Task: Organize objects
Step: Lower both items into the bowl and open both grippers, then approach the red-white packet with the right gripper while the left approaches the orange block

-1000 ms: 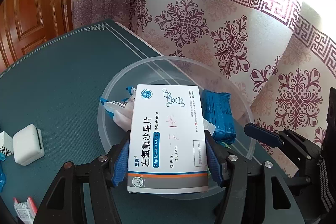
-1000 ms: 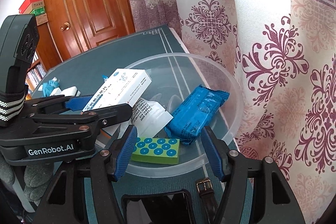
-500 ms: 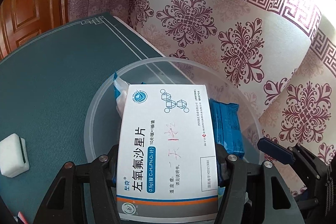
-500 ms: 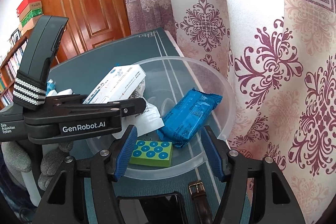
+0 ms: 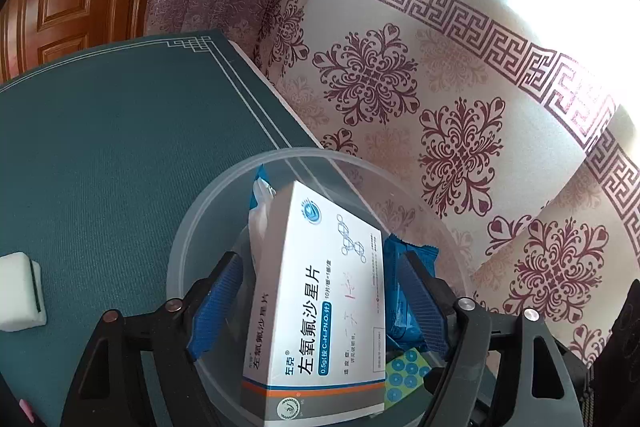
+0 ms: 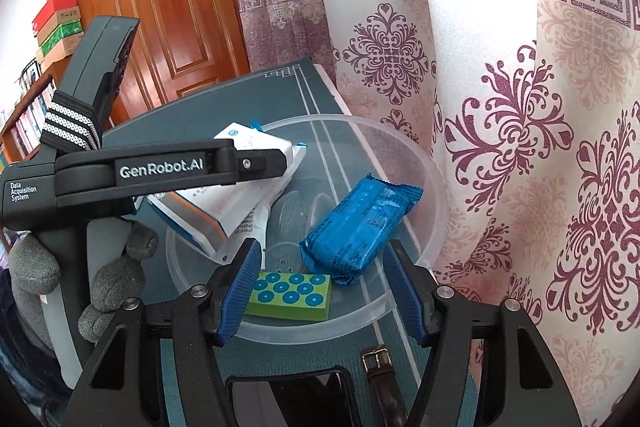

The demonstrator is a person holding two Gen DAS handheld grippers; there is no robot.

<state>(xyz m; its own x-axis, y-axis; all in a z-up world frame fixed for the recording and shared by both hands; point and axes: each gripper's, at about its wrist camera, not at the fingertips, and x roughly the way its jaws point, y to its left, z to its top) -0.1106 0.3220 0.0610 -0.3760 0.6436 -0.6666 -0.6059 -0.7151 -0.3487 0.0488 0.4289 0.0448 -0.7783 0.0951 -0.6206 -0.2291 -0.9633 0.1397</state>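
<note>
L gripper spread, 2 pads off the medicine box between them, box's long axis along fingers; R gripper open, empty.

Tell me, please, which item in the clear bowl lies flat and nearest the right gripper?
The green block with blue dots, flat between the right gripper fingers.

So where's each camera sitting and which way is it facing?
Left wrist: on the left claw, facing the curtain over the clear bowl; its open fingers flank the white medicine box.
Right wrist: on the right claw, facing the door; left claw and gloved hand show.
Shared: bowl, box, blue packet.
</note>
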